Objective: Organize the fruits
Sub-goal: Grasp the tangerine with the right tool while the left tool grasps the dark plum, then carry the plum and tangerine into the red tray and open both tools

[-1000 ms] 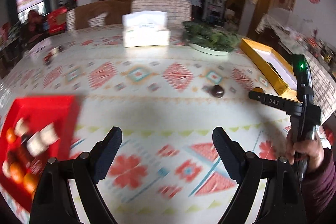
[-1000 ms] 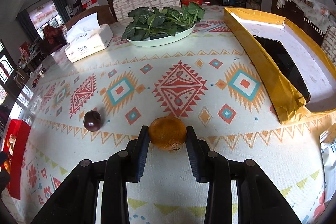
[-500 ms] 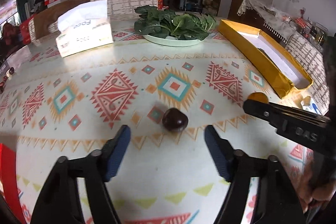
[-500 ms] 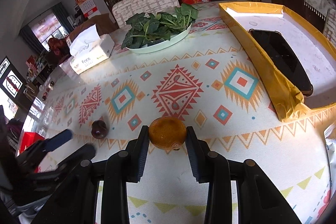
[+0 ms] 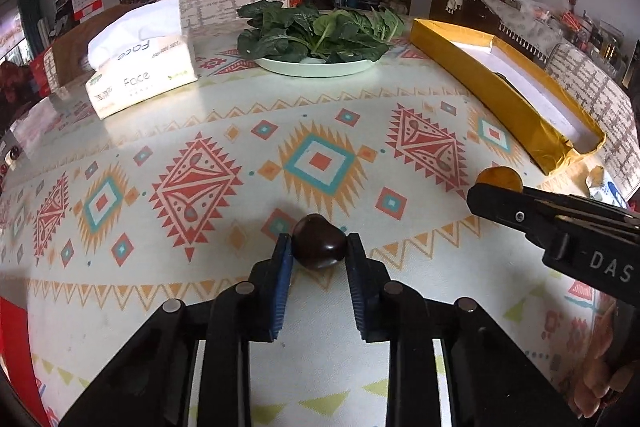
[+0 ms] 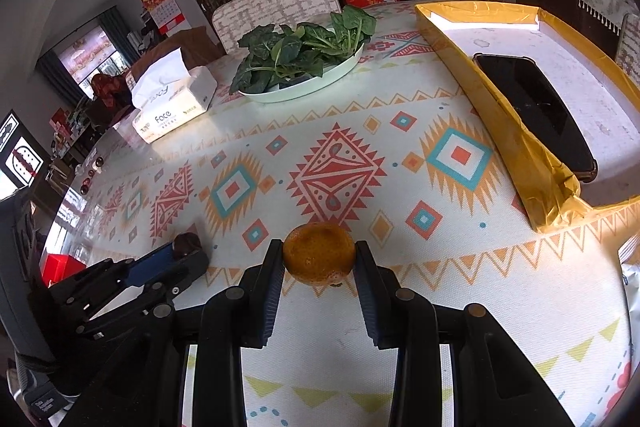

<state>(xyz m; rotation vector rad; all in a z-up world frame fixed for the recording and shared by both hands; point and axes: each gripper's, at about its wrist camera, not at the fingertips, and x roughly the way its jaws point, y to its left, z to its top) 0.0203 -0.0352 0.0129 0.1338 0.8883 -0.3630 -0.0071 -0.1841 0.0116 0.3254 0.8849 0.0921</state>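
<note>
My left gripper (image 5: 319,247) is shut on a dark purple fruit (image 5: 319,241) resting on the patterned tablecloth (image 5: 200,147). My right gripper (image 6: 318,259) is shut on a small orange (image 6: 319,253), also at table level. In the left wrist view the right gripper (image 5: 560,223) reaches in from the right, with the orange (image 5: 500,174) peeking above its finger. In the right wrist view the left gripper (image 6: 176,255) shows at lower left with the dark fruit (image 6: 188,241) at its tip.
A plate of green leaves (image 5: 316,39) and a tissue box (image 5: 140,63) stand at the back. A yellow box (image 6: 520,99) holding a black phone (image 6: 536,107) lies at the right. A red tray edge (image 6: 60,265) shows far left.
My left gripper swung right from the red tray, reached the dark fruit and closed on it. My right gripper kept hold of the orange.
</note>
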